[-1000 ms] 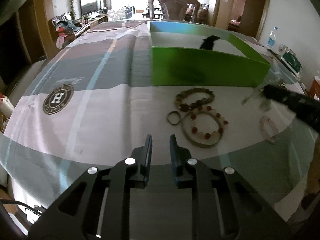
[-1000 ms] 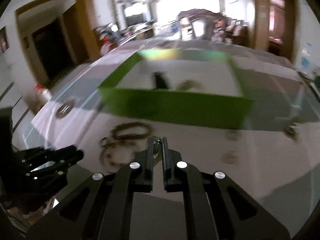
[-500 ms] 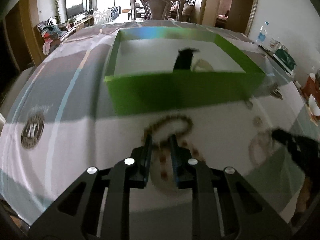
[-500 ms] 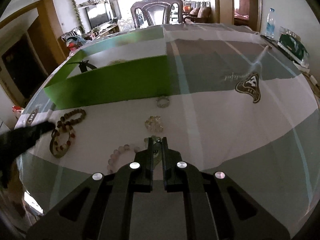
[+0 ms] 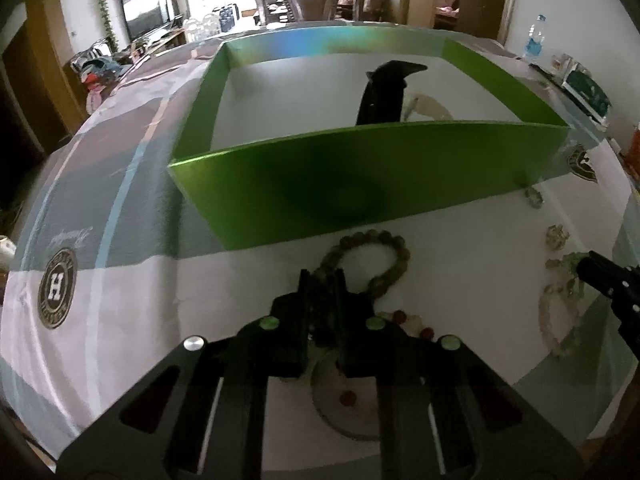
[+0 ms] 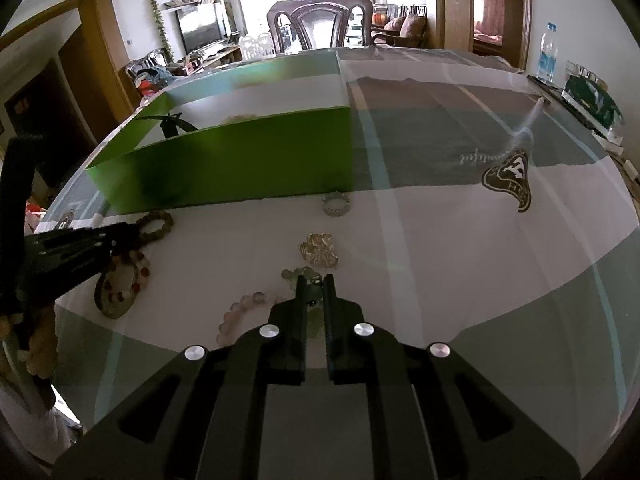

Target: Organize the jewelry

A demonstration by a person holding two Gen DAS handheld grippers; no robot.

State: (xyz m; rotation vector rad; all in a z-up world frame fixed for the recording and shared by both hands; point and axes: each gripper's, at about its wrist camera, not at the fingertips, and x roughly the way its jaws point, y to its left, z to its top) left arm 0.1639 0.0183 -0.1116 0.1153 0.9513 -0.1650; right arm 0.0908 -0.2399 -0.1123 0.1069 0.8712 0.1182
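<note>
Reaching: left gripper (image 5: 322,280), jaws narrowly parted, astride the brown bead bracelet (image 5: 376,256) lying flat on the desk.
Ahead: green box (image 5: 360,184), just beyond.
Right gripper (image 6: 314,284): jaws narrowly apart, green stone piece (image 6: 310,280) between; grip unclear.

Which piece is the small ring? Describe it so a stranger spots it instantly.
Start at the green box on the table. At the foot of its right front corner lies the small ring, silvery with a bumpy, crown-like edge. Unlike the beaded bracelets nearer the grippers, it is one tiny metal band.
</note>
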